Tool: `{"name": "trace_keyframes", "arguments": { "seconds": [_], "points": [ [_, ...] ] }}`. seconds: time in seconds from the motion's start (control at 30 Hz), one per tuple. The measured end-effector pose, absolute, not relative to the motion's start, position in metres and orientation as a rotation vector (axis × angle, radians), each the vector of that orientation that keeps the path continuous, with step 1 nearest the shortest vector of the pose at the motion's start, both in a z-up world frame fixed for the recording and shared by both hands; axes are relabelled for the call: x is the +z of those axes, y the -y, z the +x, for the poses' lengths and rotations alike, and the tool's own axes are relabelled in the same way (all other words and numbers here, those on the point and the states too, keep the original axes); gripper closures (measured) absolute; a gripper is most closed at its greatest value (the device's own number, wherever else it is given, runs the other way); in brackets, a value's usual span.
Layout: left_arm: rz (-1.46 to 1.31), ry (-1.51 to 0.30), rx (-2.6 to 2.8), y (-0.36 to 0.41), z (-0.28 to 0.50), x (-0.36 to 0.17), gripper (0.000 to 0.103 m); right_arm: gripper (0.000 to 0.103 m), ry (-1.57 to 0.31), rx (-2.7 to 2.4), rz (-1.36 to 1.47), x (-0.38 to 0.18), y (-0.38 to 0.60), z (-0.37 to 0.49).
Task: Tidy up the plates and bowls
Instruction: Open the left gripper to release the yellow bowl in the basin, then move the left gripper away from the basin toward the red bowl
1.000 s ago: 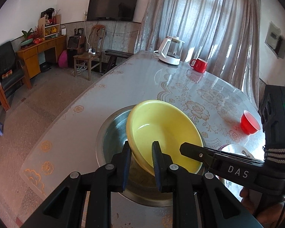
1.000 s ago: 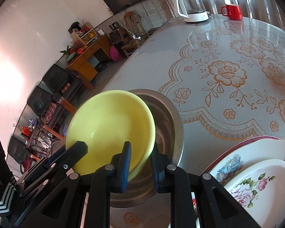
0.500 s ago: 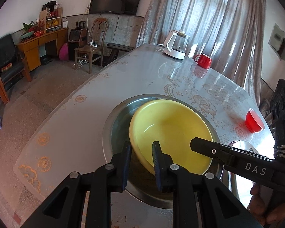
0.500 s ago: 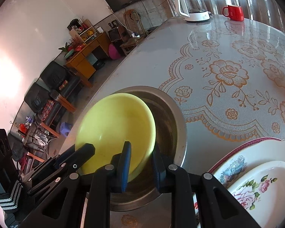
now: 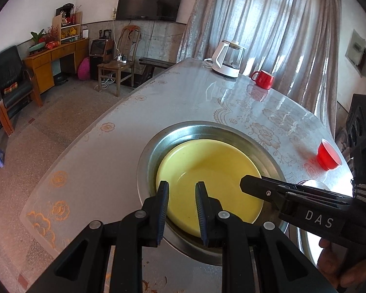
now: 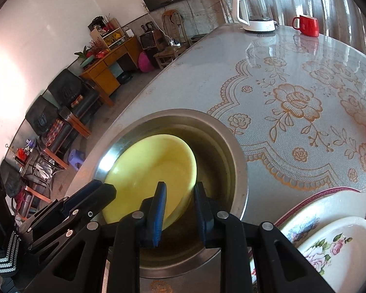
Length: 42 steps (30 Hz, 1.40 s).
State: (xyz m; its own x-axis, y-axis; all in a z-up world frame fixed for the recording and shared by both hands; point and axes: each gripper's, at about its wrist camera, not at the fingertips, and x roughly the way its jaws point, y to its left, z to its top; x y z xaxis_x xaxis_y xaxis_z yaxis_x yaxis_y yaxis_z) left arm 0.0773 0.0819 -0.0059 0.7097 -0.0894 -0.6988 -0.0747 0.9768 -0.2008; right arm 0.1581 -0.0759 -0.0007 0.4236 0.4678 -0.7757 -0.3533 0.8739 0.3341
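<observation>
A yellow bowl (image 5: 212,168) lies low inside a wide steel basin (image 5: 207,128) on the table. My left gripper (image 5: 181,202) is shut on the bowl's near rim. In the right wrist view the same yellow bowl (image 6: 148,166) leans toward the left wall of the steel basin (image 6: 234,151). My right gripper (image 6: 179,205) is shut on the bowl's right rim, one pad inside and one outside. Each gripper's fingers also show from the side in the other's view.
Two stacked floral plates (image 6: 329,219) lie just right of the basin. A small red cup (image 5: 328,155) stands further right. A white kettle (image 5: 228,59) and a red mug (image 5: 262,79) stand at the far end. The table's left edge drops to the floor.
The yellow bowl has come down from a steep tilt above the basin to lie lower and flatter inside it. Both grippers went down with it and kept their hold.
</observation>
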Motion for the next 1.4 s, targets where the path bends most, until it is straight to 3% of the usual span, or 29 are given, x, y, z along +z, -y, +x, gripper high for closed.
{"name": "trace_keyframes", "arguments": {
  "seconds": [0.1, 0.47, 1.4],
  "points": [
    [-0.218, -0.775, -0.01, -0.082, 0.076, -0.004, 0.079, 0.075, -1.0, 0.506, 0.109, 0.001, 0.076, 0.156],
    [-0.206, -0.769, -0.017, -0.077, 0.071, 0.001, 0.075, 0.071, -0.973, 0.498, 0.145, 0.007, 0.088, 0.151],
    [-0.06, -0.753, -0.142, -0.007, 0.071, 0.019, 0.07, 0.067, -0.876, 0.358, 0.335, 0.025, 0.19, 0.127]
  ]
}}
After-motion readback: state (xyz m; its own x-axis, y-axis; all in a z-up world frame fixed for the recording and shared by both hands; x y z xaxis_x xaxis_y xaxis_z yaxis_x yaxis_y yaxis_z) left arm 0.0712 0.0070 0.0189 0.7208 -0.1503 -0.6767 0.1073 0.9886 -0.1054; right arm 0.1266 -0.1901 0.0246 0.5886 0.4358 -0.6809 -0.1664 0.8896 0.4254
